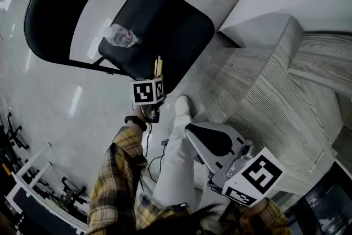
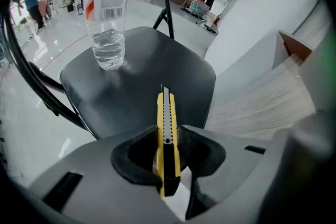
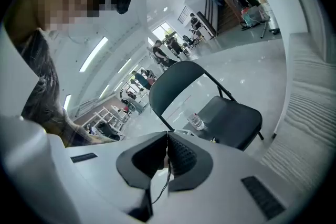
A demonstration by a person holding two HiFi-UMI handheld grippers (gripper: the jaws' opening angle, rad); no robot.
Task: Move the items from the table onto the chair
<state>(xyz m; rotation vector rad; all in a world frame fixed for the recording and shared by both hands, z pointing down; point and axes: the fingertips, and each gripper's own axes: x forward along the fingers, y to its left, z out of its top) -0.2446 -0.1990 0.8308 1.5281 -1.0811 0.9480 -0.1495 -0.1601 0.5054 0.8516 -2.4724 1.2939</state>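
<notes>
My left gripper (image 2: 168,138) is clamped on a yellow and black utility knife (image 2: 166,113), the pads pressing its flanks partway along the handle. The front end sticks out past the fingertips and points toward the chair. Whether any blade is pushed out at the tip I cannot tell. My right gripper (image 3: 167,145) hangs back near my body with its jaws pressed together and nothing between them.

I judge that I am in the carrying step, close to setting the knife down. In the head view the knife sits over the near edge of the chair seat (image 2: 147,73), though I cannot tell whether it is already touching the cushion.

The next move, as I see it, is to lower the knife onto the bare black cushion in front of me and tip it flat so it does not roll off the edge. Then I spread the jaws and draw back without dragging it.

The only container is a clear plastic bottle (image 2: 107,18), standing upright toward the far left of the seat, well apart from the knife. It has some water in its lower part; its top is out of view. The wood-grain table (image 1: 286,96) lies to my right
</notes>
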